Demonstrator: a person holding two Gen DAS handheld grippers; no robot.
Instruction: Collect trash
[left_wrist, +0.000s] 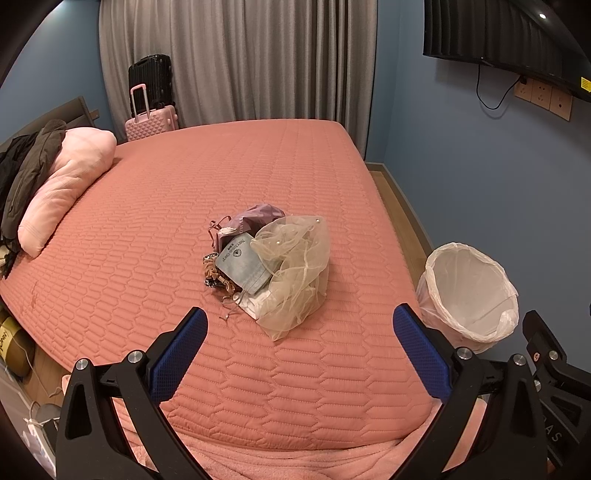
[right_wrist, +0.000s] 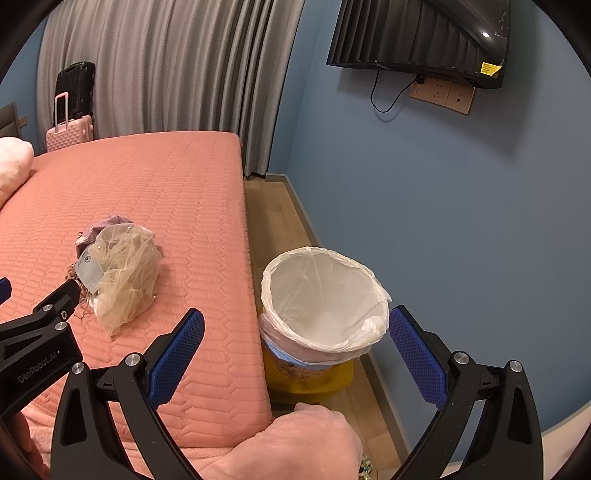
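A pile of trash (left_wrist: 266, 258) lies in the middle of the pink bed (left_wrist: 184, 206): a beige mesh bag (left_wrist: 295, 273), a light blue packet (left_wrist: 242, 264), a purple bag (left_wrist: 258, 218) and a leopard-print scrap (left_wrist: 214, 273). The pile also shows in the right wrist view (right_wrist: 122, 277). My left gripper (left_wrist: 299, 325) is open and empty, just short of the pile. My right gripper (right_wrist: 295, 325) is open and empty, above the bin (right_wrist: 321, 299), a pail lined with a white bag that stands on the floor beside the bed. The bin also shows in the left wrist view (left_wrist: 469, 291).
A pink pillow (left_wrist: 66, 184) and dark clothes (left_wrist: 26, 173) lie at the head of the bed. Two suitcases (left_wrist: 151, 99) stand by the grey curtain. A TV (right_wrist: 424, 40) hangs on the blue wall. A pink blanket (right_wrist: 288, 443) hangs at the bed's near corner.
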